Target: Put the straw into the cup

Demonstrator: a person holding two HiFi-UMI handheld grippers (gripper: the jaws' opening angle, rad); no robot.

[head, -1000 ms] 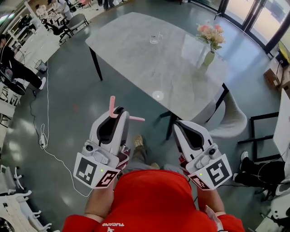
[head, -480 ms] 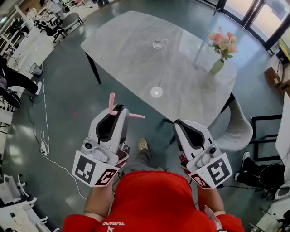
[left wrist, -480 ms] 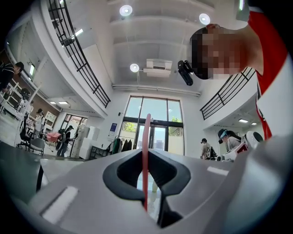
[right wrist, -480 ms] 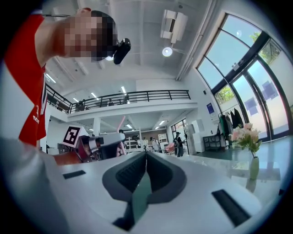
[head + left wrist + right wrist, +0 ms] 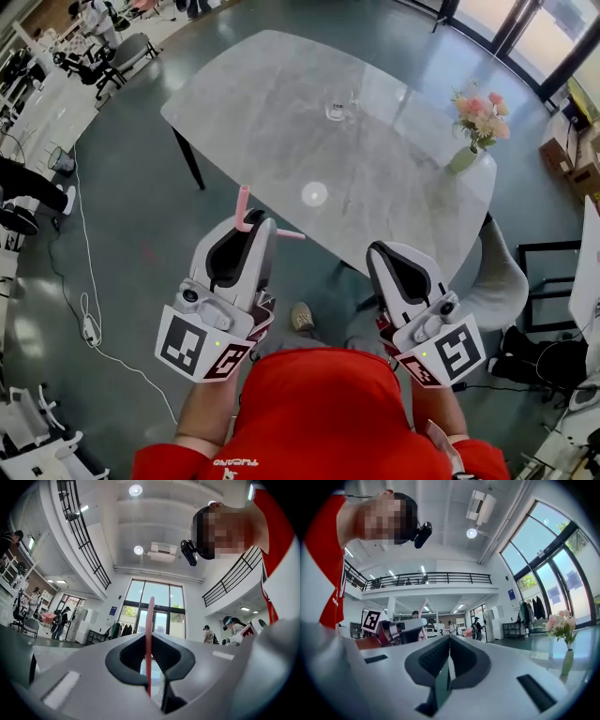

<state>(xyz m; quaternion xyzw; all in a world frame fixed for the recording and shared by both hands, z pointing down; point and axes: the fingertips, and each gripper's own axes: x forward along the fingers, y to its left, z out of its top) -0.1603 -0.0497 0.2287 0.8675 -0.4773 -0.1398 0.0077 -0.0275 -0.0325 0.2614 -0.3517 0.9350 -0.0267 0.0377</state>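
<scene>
Table (image 5: 262,103), grey stone-look top, bare apart from two items on its far side.

Left gripper (image 5: 249,227), held low before the person's red shirt, short of the table edge; jaws clamped on the straw.

Right gripper (image 5: 387,253), alongside; jaws pressed together with nothing between them.

Flower vase (image 5: 462,157), at the table's right end.

Cup (image 5: 339,109), clear glass, upright, well apart from both grippers.

Straw (image 5: 243,204), pink and bendable; one end stands above the jaws and the other juts out sideways.

Risks, as judged: the thin straw may swivel or slip in the grip and miss the rim. A knock could tip the light, unsteadied cup.
</scene>
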